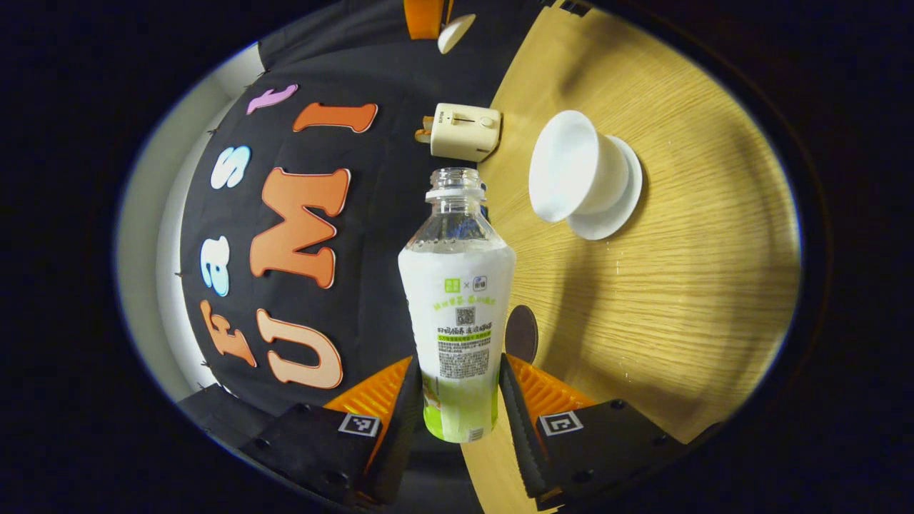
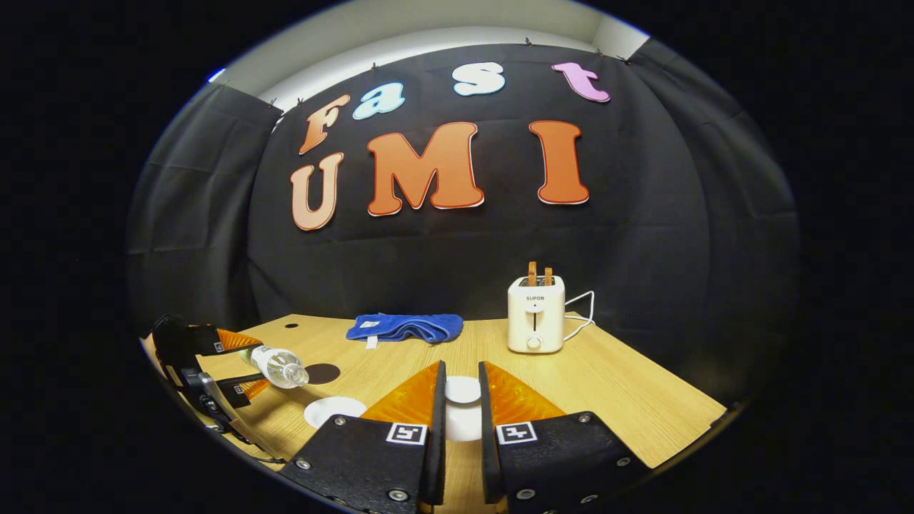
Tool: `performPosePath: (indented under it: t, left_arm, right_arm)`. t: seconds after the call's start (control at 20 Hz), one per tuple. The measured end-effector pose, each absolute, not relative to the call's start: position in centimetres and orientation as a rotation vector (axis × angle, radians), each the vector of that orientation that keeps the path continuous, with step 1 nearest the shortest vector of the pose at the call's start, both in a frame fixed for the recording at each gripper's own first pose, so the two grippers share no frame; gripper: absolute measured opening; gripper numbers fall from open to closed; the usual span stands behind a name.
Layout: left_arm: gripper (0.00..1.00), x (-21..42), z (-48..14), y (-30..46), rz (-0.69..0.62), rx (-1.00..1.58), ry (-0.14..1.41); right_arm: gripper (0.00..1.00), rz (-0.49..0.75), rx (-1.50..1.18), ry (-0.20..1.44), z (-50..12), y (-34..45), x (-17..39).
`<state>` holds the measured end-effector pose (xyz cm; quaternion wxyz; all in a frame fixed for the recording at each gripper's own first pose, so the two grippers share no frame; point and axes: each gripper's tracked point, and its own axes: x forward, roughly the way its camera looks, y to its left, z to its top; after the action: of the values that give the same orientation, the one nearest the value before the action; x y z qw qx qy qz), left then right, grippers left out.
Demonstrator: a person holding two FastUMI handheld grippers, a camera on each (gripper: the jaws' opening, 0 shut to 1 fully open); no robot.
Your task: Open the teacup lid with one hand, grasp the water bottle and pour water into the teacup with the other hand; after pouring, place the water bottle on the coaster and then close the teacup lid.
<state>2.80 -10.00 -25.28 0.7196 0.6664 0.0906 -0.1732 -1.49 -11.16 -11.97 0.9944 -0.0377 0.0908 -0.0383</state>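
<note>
Left gripper (image 1: 460, 389) clamped on tipped water bottle (image 1: 457, 307), mouth toward teacup (image 1: 571, 175) upper right; right gripper (image 2: 460, 414) pinching lid (image 2: 463, 390).

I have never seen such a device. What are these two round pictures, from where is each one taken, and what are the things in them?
There is no robot here. A person holds a two-finger gripper in each hand, and each gripper carries a wide-angle camera looking along its jaws. In the left gripper view, the left gripper is shut on an uncapped water bottle, which is tipped over, so the room looks turned. On the table stand a white teacup on a saucer, a dark coaster and a toaster. In the right gripper view, the right gripper holds what seems to be the lid. A blue cloth lies behind.
</note>
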Motion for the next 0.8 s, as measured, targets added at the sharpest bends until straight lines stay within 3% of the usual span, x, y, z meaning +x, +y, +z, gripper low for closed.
performPosePath:
  t: [0.45, 0.7, 0.8]
  left_arm:
    - [0.63, 3.4, -24.9, -10.1, -0.407, 1.601, 0.194]
    - [0.69, 3.4, -24.2, -10.2, -0.401, 1.666, 0.169]
    - [0.64, 3.4, -23.9, -10.1, -0.401, 1.687, 0.162]
  right_arm:
    - [0.21, -0.093, -0.092, 0.175, -12.0, -11.8, -1.7]
    - [0.21, -0.090, -0.091, 0.176, -12.1, -11.8, -1.8]
    - [0.21, -0.089, -0.092, 0.175, -12.0, -11.8, -1.8]
